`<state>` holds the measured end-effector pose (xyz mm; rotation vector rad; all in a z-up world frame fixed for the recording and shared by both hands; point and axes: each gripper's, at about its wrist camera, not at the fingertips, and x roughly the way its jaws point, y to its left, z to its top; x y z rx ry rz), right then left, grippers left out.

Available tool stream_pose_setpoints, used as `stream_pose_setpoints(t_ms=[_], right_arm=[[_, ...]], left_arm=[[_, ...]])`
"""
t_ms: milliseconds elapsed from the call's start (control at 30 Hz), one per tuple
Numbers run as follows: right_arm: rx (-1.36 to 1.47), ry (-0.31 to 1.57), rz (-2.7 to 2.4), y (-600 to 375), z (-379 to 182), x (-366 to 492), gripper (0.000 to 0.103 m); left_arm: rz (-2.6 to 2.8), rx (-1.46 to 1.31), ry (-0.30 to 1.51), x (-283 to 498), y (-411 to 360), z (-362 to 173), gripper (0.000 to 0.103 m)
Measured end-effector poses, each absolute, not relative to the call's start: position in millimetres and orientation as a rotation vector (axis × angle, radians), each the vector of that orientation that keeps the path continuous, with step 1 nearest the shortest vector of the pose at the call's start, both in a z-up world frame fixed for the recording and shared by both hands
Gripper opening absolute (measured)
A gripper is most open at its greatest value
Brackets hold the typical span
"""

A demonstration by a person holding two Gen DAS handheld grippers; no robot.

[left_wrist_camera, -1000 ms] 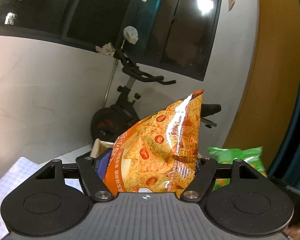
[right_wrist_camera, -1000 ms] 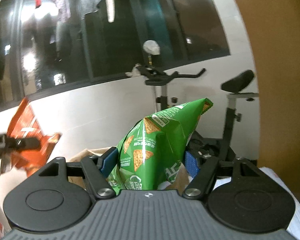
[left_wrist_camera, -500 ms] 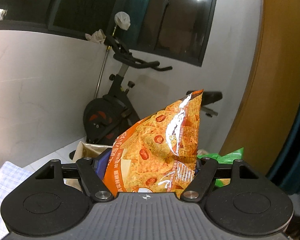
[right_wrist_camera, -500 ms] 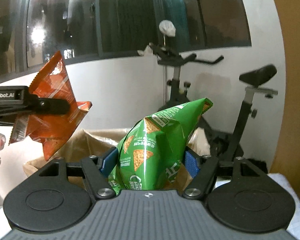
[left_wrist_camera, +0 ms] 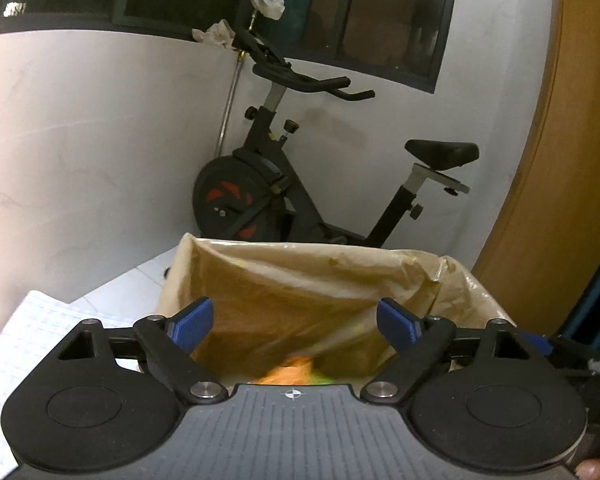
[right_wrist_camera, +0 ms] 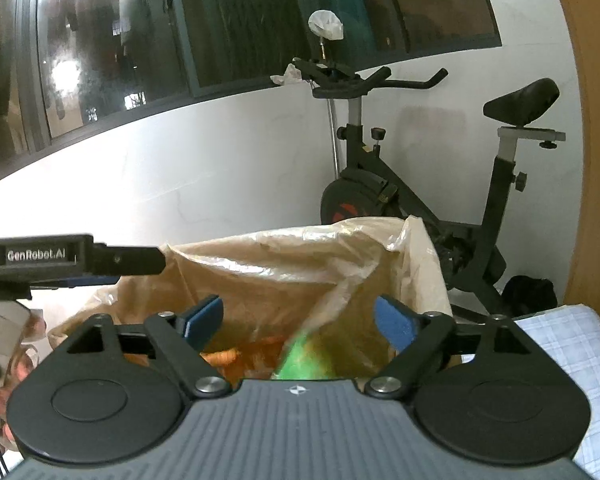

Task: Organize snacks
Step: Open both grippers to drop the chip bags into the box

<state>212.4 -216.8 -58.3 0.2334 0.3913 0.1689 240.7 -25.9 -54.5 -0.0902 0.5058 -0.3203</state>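
Note:
Both grippers hang over a box lined with a translucent plastic bag point(left_wrist_camera: 320, 280) point(right_wrist_camera: 284, 264). My left gripper point(left_wrist_camera: 296, 324) has its jaws opening, blue pads apart, nothing pressed between them. Below it a blurred orange snack bag point(left_wrist_camera: 288, 372) lies low inside the liner. My right gripper point(right_wrist_camera: 300, 322) is opening too, and a blurred green snack bag point(right_wrist_camera: 304, 356) drops between and below its pads, free of them. Orange packets point(right_wrist_camera: 224, 356) show in the box. The left gripper's side point(right_wrist_camera: 112, 260) appears at the left of the right wrist view.
A black exercise bike point(left_wrist_camera: 292, 184) point(right_wrist_camera: 420, 192) stands against the white wall behind the box. Dark windows run above. A checked cloth point(right_wrist_camera: 560, 356) point(left_wrist_camera: 32, 332) covers the surface on both sides. A wooden panel point(left_wrist_camera: 560, 160) rises at the right. A hand point(right_wrist_camera: 16, 368) holds the left tool.
Both grippers let go: the orange bag left the left jaws and the green bag left the right jaws, both falling into the lined box. Both views tilted down towards the box.

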Motion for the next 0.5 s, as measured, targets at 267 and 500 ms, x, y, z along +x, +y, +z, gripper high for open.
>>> stream_pose_setpoints(t_ms=[267,500], right_arm=[[0.245,0.374,0.119,-217,-53,195,0.103],[0.232,0.355,0.087,-215,-45,172,0.103]], left_arm=[[-0.232,-0.048,0.436,201,-11,-38,0.090],[-0.199,-0.037,0.411,178,-7,-25,0.090]])
